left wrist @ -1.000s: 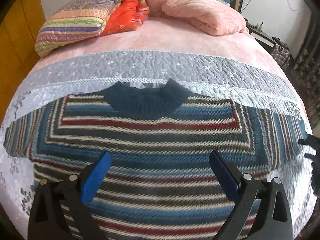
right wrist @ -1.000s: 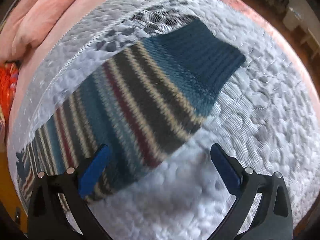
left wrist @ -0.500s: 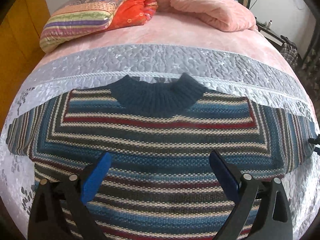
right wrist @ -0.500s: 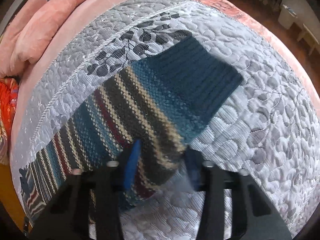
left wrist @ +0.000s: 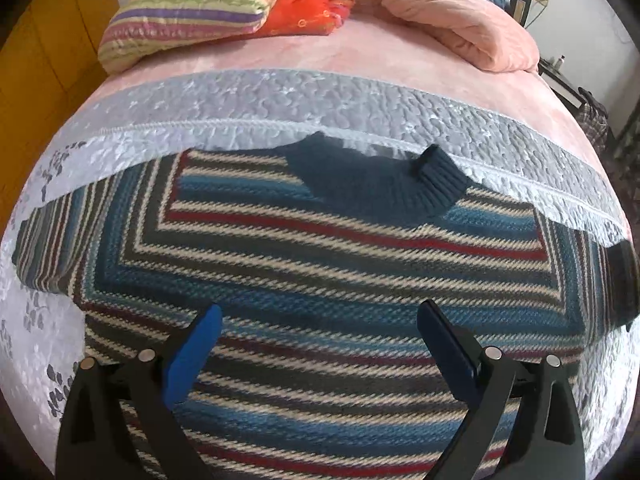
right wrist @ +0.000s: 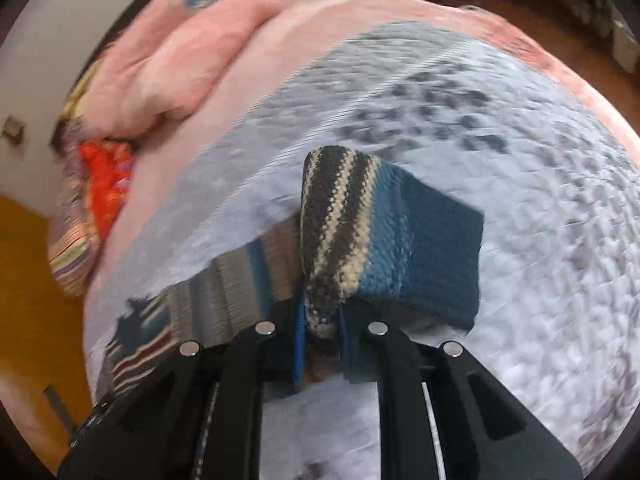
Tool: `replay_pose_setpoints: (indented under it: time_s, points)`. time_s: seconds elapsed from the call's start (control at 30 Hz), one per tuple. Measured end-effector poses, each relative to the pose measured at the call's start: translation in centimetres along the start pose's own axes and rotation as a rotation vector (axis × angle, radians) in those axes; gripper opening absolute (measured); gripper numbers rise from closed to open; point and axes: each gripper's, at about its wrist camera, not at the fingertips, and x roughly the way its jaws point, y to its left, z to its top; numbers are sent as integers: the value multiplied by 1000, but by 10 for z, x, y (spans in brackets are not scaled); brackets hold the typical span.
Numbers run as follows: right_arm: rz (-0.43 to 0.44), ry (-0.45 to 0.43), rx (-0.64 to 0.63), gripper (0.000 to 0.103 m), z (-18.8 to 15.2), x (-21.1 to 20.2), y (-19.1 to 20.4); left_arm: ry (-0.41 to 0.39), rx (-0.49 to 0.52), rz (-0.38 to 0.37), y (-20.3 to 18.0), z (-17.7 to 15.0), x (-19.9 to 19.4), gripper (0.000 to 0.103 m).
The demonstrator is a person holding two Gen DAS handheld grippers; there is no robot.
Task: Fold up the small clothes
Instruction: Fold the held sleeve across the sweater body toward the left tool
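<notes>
Both grippers were on the sweater: my right gripper (right wrist: 320, 334) had its jaws pinched nearly together on the striped sleeve (right wrist: 340, 232), which stood up in a fold at the centre of the right wrist view, its dark blue cuff (right wrist: 444, 256) hanging toward the right. My left gripper (left wrist: 320, 344) hovered with jaws spread wide and nothing between them, low in the left wrist view over the sweater (left wrist: 320, 272). I saw the sweater lying flat across the middle of that frame, collar (left wrist: 376, 184) toward the top, on a grey quilted bedspread (left wrist: 280, 96). Beyond it, a pink blanket (left wrist: 460, 24) sat at upper right and a striped pillow (left wrist: 192, 12) at upper left.
</notes>
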Motion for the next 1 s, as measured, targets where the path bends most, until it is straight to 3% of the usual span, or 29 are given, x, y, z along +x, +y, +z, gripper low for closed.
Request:
replay_pose_setpoints:
  time_s: [0.13, 0.4, 0.63, 0.83, 1.0]
  points:
    - [75, 21, -107, 12, -23, 4, 67, 31, 5, -6, 13, -7, -1, 98]
    - [82, 73, -328, 12, -68, 30, 183, 61, -32, -46, 38, -14, -6, 98]
    - [101, 120, -392, 12, -108, 61, 227, 60, -43, -68, 48, -12, -9, 98]
    - [90, 187, -423, 13, -140, 94, 239, 66, -43, -76, 47, -12, -9, 98]
    - [56, 270, -464, 21, -163, 123, 241, 90, -41, -99, 40, -13, -6, 98]
